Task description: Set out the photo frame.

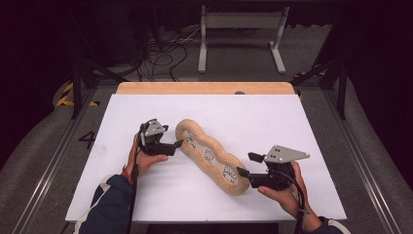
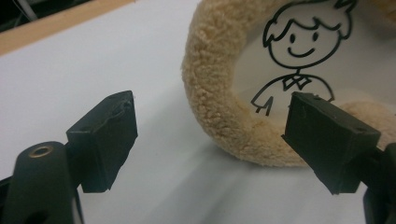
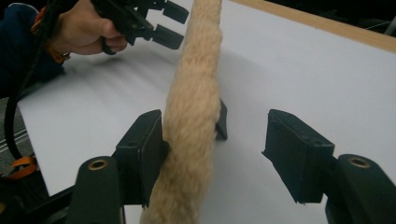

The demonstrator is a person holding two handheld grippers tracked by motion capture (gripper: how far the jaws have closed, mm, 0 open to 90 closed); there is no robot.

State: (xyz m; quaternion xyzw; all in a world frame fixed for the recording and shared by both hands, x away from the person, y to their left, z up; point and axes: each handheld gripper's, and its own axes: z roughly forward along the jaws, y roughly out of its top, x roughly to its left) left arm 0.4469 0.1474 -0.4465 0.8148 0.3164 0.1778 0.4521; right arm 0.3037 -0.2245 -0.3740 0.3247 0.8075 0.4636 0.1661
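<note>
A long tan fuzzy cushion with black cartoon drawings on its pale middle lies slantwise on the white table top. My left gripper is open at the cushion's far left end. In the left gripper view the jaws stand wide, just short of the fuzzy rim and a drawn smiling figure. My right gripper is open at the near right end. In the right gripper view the fuzzy rim stands between the jaws against the left one, with a gap to the right one.
A wooden strip runs along the table's far edge. Beyond it stand a grey metal frame and loose cables on the floor. A hand holds the left gripper at the top of the right gripper view.
</note>
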